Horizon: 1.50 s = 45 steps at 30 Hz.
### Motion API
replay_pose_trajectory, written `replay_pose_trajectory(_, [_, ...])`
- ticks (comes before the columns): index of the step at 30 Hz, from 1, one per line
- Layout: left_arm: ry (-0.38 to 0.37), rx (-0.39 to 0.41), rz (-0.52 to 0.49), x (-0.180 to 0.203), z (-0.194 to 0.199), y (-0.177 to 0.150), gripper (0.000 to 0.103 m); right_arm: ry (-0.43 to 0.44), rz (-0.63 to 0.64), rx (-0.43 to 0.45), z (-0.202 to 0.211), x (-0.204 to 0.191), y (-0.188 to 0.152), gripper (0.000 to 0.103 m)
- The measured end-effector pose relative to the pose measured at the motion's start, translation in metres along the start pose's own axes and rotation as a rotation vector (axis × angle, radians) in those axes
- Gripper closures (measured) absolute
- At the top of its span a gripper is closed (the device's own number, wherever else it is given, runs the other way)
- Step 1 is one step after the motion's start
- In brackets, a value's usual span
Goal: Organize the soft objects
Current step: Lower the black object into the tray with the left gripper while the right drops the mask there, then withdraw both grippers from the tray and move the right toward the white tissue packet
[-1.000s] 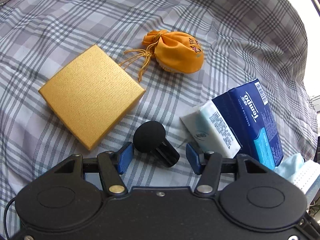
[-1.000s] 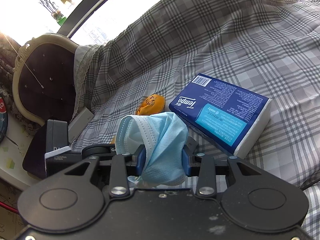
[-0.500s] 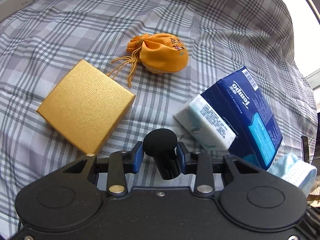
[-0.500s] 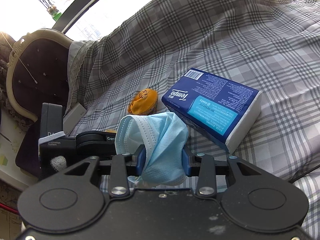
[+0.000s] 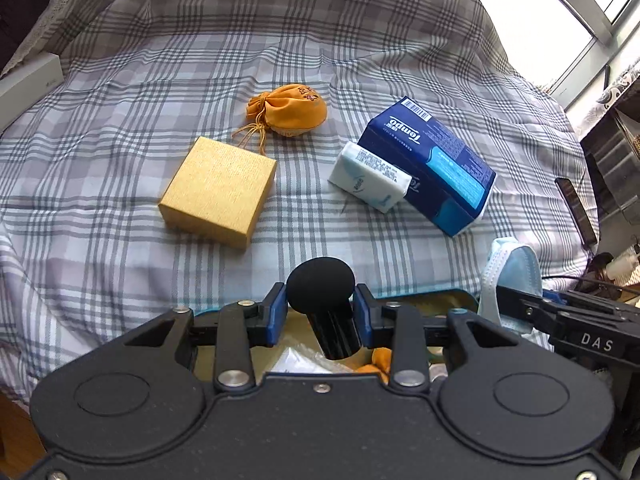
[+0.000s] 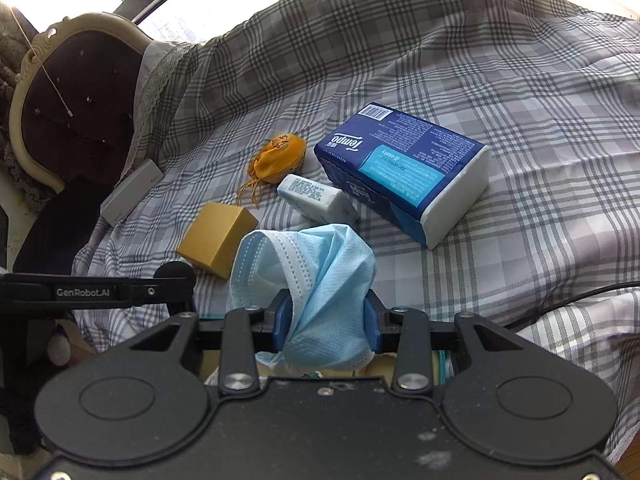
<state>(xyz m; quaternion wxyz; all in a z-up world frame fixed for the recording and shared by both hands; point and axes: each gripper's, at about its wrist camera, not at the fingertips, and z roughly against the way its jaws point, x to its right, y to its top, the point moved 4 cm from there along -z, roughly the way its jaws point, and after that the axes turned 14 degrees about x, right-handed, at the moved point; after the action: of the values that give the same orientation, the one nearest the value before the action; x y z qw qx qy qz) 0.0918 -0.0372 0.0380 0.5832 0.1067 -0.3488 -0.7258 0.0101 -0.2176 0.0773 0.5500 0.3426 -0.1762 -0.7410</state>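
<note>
- Now that both have drawn back from the bed (image 5: 120, 92), the left gripper (image 5: 320, 312) is clamping the microphone (image 5: 322, 292) over a tin (image 5: 460, 298).
- The right gripper (image 6: 326, 320) is gripping the mask (image 6: 320, 280), awaiting deposit.

- The left tool (image 5: 320, 314) is clamped on a black foam-tipped microphone (image 5: 322, 300), its round head poking up between the blue pads (image 5: 277, 312).
- Ahead, on the plaid bedspread (image 5: 160, 80), a gold box (image 5: 219, 191) sits near an orange drawstring pouch (image 5: 290, 110).
- To the right, a small white tissue pack (image 5: 370, 177) leans against a big blue Tempo tissue pack (image 5: 432, 162).
- At the right edge, the right tool (image 5: 516, 306) pinches a light blue face mask (image 5: 514, 268).
- Beneath the left tool, part of a container rim (image 5: 448, 294) shows.
</note>
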Motion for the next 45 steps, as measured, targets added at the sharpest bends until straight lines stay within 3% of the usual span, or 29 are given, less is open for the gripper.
replay_pose_trajectory(11, [0.061,-0.040,0.078,-0.030,0.010,-0.055,0.067,-0.006,0.042,-0.078,0.017,-0.006,-0.030,0.066])
replay_pose_trajectory(18, [0.118,-0.009,0.033,-0.036,0.017,-0.066,0.066,-0.001,0.055,-0.131,0.014,-0.010,-0.042,0.066])
replay_pose_trajectory(26, [0.086,-0.035,0.057,-0.039,0.013,-0.072,0.065,0.003,0.053,-0.166,0.014,-0.011,-0.049,0.050])
replay_pose_trajectory(45, [0.004,-0.156,0.070,-0.017,0.010,-0.107,0.063,0.034,0.062,-0.165,0.006,-0.018,-0.048,0.050])
